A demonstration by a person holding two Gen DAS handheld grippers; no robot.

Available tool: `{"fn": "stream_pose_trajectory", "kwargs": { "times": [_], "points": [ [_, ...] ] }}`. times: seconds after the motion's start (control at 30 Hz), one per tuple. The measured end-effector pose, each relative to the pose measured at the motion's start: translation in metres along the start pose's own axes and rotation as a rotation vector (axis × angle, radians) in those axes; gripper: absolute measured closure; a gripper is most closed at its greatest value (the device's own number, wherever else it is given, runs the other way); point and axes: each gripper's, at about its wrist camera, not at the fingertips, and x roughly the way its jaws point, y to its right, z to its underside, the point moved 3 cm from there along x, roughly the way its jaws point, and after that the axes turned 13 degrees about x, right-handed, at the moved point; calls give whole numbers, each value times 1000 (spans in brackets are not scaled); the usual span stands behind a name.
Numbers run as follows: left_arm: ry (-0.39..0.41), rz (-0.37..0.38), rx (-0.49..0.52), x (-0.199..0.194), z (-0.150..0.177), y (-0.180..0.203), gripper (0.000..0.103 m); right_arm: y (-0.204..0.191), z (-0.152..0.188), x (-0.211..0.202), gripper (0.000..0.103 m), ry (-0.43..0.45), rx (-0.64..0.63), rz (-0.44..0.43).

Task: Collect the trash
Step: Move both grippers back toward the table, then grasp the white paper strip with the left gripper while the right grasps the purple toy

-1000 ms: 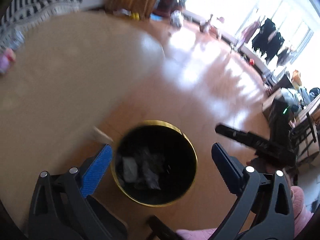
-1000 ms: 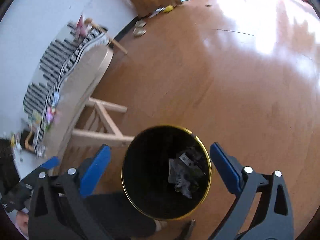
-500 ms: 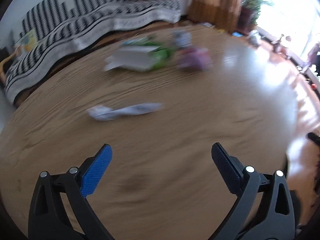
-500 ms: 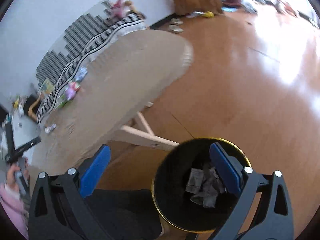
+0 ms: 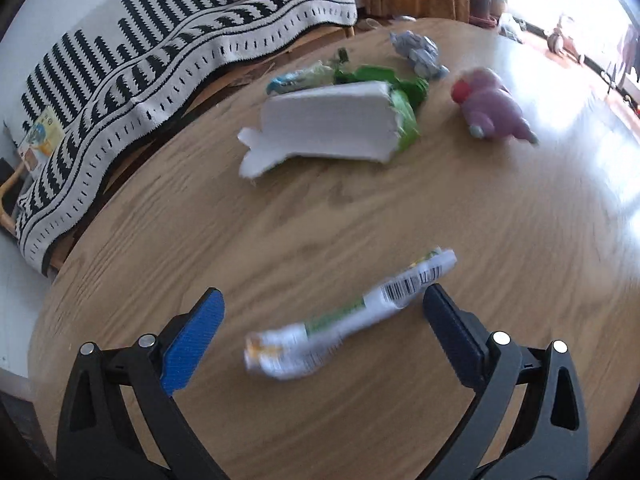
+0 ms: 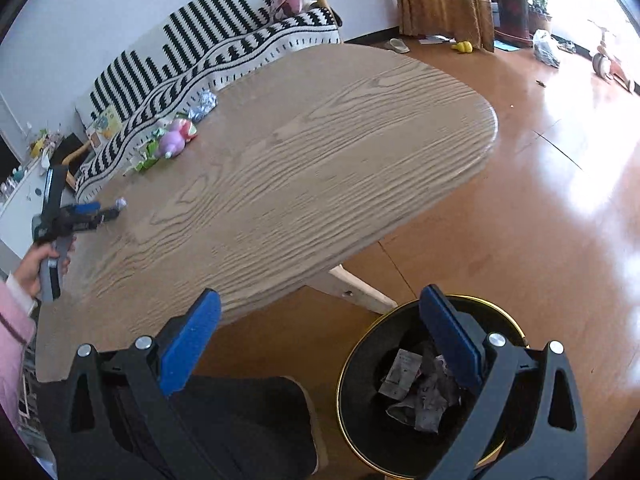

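A crumpled white and green wrapper (image 5: pixel 348 320) with a barcode lies on the wooden table (image 5: pixel 280 232). My left gripper (image 5: pixel 322 304) is open and the wrapper lies between its blue fingers, untouched. Farther back lie a white foam piece (image 5: pixel 328 128), a green wrapper (image 5: pixel 404 92), a ball of grey-blue paper (image 5: pixel 420 50) and a purple plush toy (image 5: pixel 494 106). My right gripper (image 6: pixel 320 300) is open and empty, off the table's near edge. Its right finger overlaps the black gold-rimmed bin (image 6: pixel 360 360), which holds crumpled trash (image 6: pixel 420 396).
A striped sofa (image 5: pixel 160 52) runs behind the table. In the right wrist view a hand (image 6: pixel 40 258) holds the left gripper (image 6: pixel 76 216) at the table's (image 6: pixel 320 160) far left. A dark trouser leg (image 6: pixel 240 420) stands beside the bin. Shiny wooden floor (image 6: pixel 540 200) spreads right.
My left gripper swung away from above the bin to the table, and the wrapper now lies between its fingers. My right gripper tilted up, so the bin slid to the lower right.
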Motion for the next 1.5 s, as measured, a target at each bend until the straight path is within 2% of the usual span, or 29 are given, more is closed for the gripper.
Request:
{"fn": "stream_pose_trajectory", "kwargs": {
  "times": [0.1, 0.2, 0.23, 0.37, 0.43, 0.47, 0.5, 0.53, 0.63, 0.73, 0.93, 1.07, 1.13, 1.27, 1.5],
  "points": [
    [-9, -8, -85, 10, -5, -16, 6, 0, 1, 7, 7, -16, 3, 5],
    [-35, 55, -235, 16, 2, -29, 6, 2, 1, 8, 7, -19, 15, 0],
    [-34, 55, -266, 14, 7, -29, 6, 0, 0, 9, 7, -17, 16, -3],
    [-17, 35, -277, 3, 23, -18, 7, 1, -3, 7, 7, -3, 3, -8],
    [17, 31, -264, -5, 29, -11, 19, 0, -5, 5, 7, 1, 10, -15],
    [32, 29, -256, -9, 29, -7, 41, 0, -5, 5, 7, 0, 16, -22],
    [39, 22, -250, -12, 27, -6, 78, 0, -6, 4, 7, 0, 18, -27],
    [32, 9, -249, -14, 27, -4, 95, -1, -6, 2, 7, 2, 21, -32],
    [18, -6, -251, -17, 26, 1, 98, -5, -6, -3, 7, 15, 13, -41],
    [38, 32, -328, -25, 34, 3, 99, -11, -8, -6, 7, 16, 2, -41],
    [152, 73, -496, -73, 68, 22, 99, -56, -39, 6, 7, 73, -57, -54],
    [176, 70, -566, -87, 86, 29, 99, -122, -55, 46, 7, 48, -138, -92],
    [155, 47, -539, -83, 88, 35, 99, -154, -61, 68, 7, 27, -177, -96],
    [135, 61, -531, -70, 86, 31, 99, -216, -82, 114, 7, -1, -233, -82],
    [140, 73, -539, -58, 84, 11, 98, -264, -110, 178, 8, -20, -209, -6]
  ]
}}
